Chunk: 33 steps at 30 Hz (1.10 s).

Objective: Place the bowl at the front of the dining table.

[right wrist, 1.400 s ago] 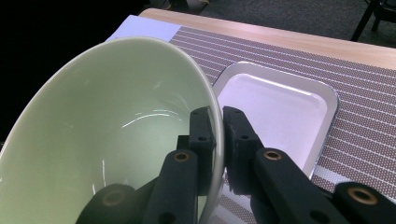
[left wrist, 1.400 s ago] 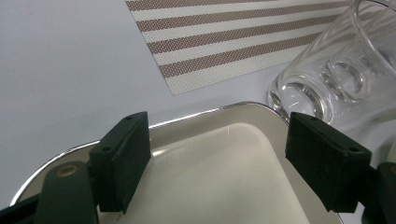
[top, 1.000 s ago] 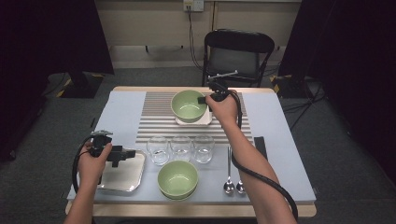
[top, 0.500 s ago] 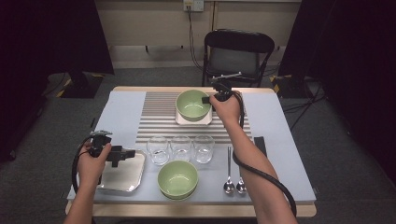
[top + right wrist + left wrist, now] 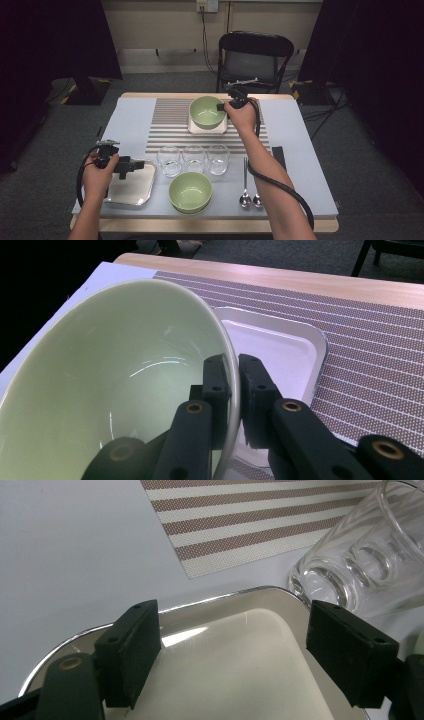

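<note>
Green bowl (image 5: 207, 112) is held by its rim over the white tray (image 5: 220, 129).
The right tool (image 5: 231, 385) is closed on the rim, probably for placing the bowl there; the left tool (image 5: 232, 645) waits wide open, holding nothing, above the steel tray (image 5: 240, 596).

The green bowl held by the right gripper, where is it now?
In the high view, the green bowl is at the table's far middle, over the white square tray on the striped mat.

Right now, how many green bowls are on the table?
2: one bowl at the far side, its rim pinched by the right gripper over a white tray; another bowl at the near edge.
</note>
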Tool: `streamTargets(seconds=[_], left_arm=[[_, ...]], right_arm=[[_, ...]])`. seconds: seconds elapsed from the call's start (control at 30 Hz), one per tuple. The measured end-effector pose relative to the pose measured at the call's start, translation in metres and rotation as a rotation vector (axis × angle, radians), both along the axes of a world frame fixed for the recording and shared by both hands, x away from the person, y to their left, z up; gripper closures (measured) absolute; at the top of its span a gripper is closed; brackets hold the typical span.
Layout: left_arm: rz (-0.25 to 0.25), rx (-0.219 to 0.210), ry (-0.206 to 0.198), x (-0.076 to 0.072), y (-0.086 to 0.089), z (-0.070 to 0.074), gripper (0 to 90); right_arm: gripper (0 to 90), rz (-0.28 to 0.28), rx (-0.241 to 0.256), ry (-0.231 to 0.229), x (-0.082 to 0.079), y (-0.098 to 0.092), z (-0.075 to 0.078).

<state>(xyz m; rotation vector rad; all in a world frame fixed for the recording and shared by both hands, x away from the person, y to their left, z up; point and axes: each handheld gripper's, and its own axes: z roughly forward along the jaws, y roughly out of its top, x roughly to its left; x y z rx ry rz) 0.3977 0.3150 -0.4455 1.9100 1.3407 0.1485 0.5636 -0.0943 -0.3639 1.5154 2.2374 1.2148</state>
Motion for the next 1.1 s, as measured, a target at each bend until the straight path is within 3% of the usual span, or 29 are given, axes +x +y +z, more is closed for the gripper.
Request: streamTargets(seconds=[1.1], left_arm=[[0.003,0.008,0.007,0.001,0.001,-0.001,21.9]], right_arm=[[83.2,-0.031,-0.006,0.017,0.016,0.001,-0.017]])
